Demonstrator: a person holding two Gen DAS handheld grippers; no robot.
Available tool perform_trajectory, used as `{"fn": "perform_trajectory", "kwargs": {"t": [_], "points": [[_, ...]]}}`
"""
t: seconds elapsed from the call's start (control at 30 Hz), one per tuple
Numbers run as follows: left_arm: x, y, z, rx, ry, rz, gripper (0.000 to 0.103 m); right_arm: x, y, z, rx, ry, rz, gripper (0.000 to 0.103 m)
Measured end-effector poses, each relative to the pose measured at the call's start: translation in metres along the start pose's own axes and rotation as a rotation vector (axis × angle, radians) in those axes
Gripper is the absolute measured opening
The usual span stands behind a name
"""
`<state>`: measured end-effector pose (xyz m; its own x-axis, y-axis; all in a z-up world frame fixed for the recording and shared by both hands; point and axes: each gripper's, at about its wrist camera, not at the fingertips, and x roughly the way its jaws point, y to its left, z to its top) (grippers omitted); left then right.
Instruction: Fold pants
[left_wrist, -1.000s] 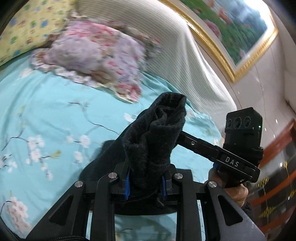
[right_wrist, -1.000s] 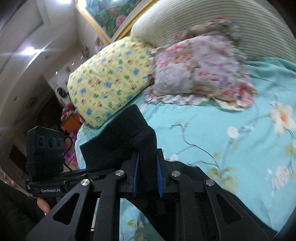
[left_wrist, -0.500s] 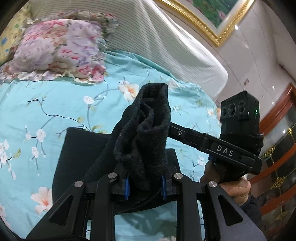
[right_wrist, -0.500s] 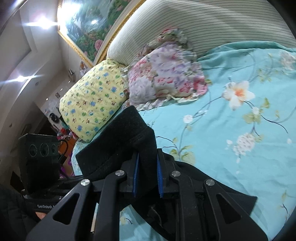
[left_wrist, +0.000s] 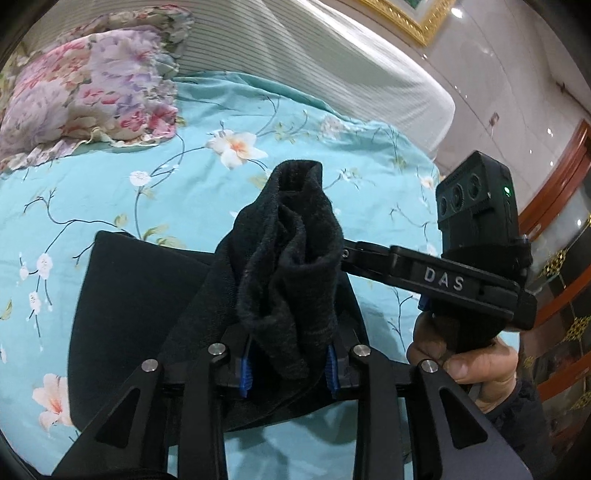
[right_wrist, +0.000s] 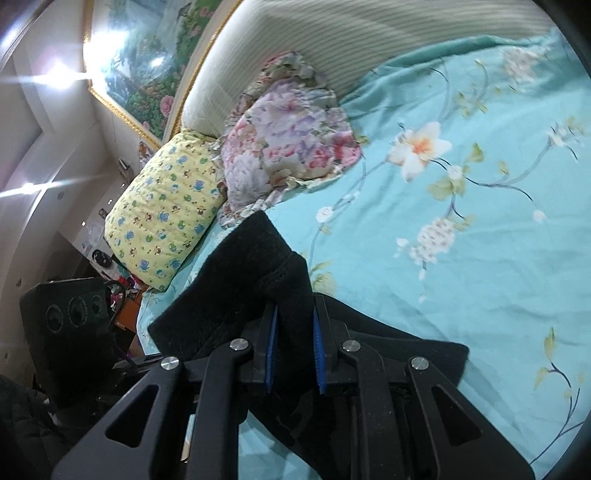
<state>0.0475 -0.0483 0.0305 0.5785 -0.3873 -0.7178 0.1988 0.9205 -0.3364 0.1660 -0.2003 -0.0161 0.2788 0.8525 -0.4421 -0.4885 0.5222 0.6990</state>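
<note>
On the bed: black pants (left_wrist: 122, 314) lie partly spread on the turquoise floral bedsheet (left_wrist: 110, 192), their near part lifted by both tongs.
Left tongs (left_wrist: 288, 365): a thick bunched wad of the pants stands up between the blue pads (left_wrist: 244, 373); the jaws have just been opening a little, yet the cloth still fills the gap and both pads touch it, so it is grasped.
Right tongs (right_wrist: 293, 350): clenched on a folded edge of the pants, cloth pressed flat between both blue pads.
Right hand (left_wrist: 465, 362): seen to the right in the left wrist view, wrapped round the handle of the right tool marked DAS.
Far left of the bed: a pink floral pillow (left_wrist: 85, 92); in the right wrist view a yellow patterned pillow (right_wrist: 166, 206) lies just left of it.
Far end: a striped padded headboard (left_wrist: 295, 48), with a gold-framed painting (right_wrist: 147, 62) on the wall above.
</note>
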Motion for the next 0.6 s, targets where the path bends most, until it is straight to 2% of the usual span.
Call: {"fn": "perform_trajectory", "kwargs": {"t": [0.1, 0.2, 0.27, 0.3, 0.37, 0.43, 0.6], "points": [[0.009, -0.006, -0.002, 0.025, 0.011, 0.003, 0.034, -0.002, -0.012, -0.003, 0.043, 0.005, -0.012, 0.025], [0.012, -0.010, -0.003, 0.040, 0.005, -0.002, 0.041, -0.008, -0.018, -0.008, 0.061, -0.002, -0.050, 0.026], [0.014, -0.013, -0.004, 0.058, 0.001, -0.005, 0.053, -0.016, -0.020, -0.011, 0.065, -0.023, -0.093, 0.027], [0.015, -0.014, -0.005, 0.063, 0.004, -0.015, 0.055, -0.019, -0.020, -0.011, 0.065, -0.035, -0.111, 0.027], [0.017, -0.017, -0.007, 0.076, 0.014, -0.032, 0.060, -0.031, -0.022, -0.014, 0.085, -0.071, -0.144, 0.034], [0.018, -0.021, -0.010, 0.095, 0.018, -0.043, 0.063, -0.044, -0.024, -0.017, 0.115, -0.105, -0.162, 0.037], [0.011, -0.022, -0.014, 0.089, 0.021, -0.099, 0.070, -0.072, -0.025, -0.032, 0.175, -0.168, -0.192, 0.058]]}}
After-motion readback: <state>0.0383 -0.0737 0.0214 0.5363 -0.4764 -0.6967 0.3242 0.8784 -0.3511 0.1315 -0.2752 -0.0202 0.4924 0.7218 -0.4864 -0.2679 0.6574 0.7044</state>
